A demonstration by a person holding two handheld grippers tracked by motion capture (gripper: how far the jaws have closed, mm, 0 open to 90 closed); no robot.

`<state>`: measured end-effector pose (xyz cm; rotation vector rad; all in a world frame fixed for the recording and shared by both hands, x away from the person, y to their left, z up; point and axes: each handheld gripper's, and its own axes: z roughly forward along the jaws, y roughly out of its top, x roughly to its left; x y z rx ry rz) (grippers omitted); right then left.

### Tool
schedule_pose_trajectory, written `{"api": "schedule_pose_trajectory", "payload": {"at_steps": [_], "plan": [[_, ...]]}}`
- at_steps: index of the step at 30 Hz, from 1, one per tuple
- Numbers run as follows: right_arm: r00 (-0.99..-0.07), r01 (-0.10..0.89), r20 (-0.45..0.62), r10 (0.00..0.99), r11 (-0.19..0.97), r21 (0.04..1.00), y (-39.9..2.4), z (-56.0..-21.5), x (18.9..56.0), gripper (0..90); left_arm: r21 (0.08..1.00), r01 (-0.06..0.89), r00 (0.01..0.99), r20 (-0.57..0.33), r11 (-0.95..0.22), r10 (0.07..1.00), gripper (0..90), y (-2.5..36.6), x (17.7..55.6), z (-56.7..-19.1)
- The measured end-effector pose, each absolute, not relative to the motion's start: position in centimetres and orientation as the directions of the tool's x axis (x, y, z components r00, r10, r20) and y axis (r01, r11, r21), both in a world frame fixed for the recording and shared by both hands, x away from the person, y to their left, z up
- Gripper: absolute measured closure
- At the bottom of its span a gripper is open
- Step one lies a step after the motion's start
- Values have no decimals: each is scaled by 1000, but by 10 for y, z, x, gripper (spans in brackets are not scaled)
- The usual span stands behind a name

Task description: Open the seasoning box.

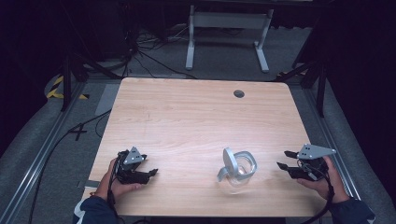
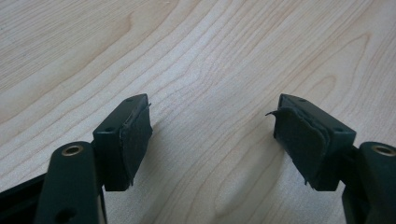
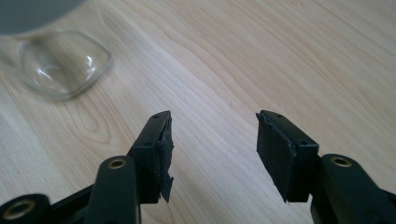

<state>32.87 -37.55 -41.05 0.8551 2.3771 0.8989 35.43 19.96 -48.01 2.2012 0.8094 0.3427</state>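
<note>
A clear glass container [image 1: 243, 170] with a grey hinged lid [image 1: 229, 161] lies on the wooden table [image 1: 187, 116], near the front edge and right of centre. My right gripper [image 1: 282, 159] rests to its right, jaws pointing at it and apart from it, open with nothing between them. In the right gripper view the glass [image 3: 63, 63] sits at the upper left, beyond the open gripper [image 3: 212, 135]. My left gripper [image 1: 149, 165] lies at the front left, well away from the container. Its jaws stand open over bare wood [image 2: 212, 121].
A small round grommet hole [image 1: 239, 94] sits near the table's far edge. Beyond the table stand a white desk frame [image 1: 229, 28] and cables on the grey floor [image 1: 149, 65]. Metal rails run along both sides of the table.
</note>
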Motion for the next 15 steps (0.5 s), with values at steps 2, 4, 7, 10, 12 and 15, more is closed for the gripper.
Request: {"api": "schedule_pose_trajectory", "payload": {"at_steps": [2,4,7,10,12,15], "plan": [[-698,397,-182,692,586,706,-380,-416,327,449,730,445,763,-6,-519,646,278,200,354,-480],[-696,395,-189,692,590,704,-381,-420,326,449,732,444,764,-8,-517,645,278,200,354,-480],[-689,397,-189,699,583,708,-386,-427,324,433,732,444,764,-8,-516,646,278,199,354,-480],[-680,409,-176,712,567,716,-391,-437,320,406,732,445,763,-7,-517,646,277,199,354,-480],[-678,412,-168,716,559,719,-393,-439,319,394,732,445,763,-7,-517,646,277,199,354,-480],[-663,435,-135,736,526,731,-400,-446,314,340,731,445,762,-7,-516,647,277,199,354,-480]]}}
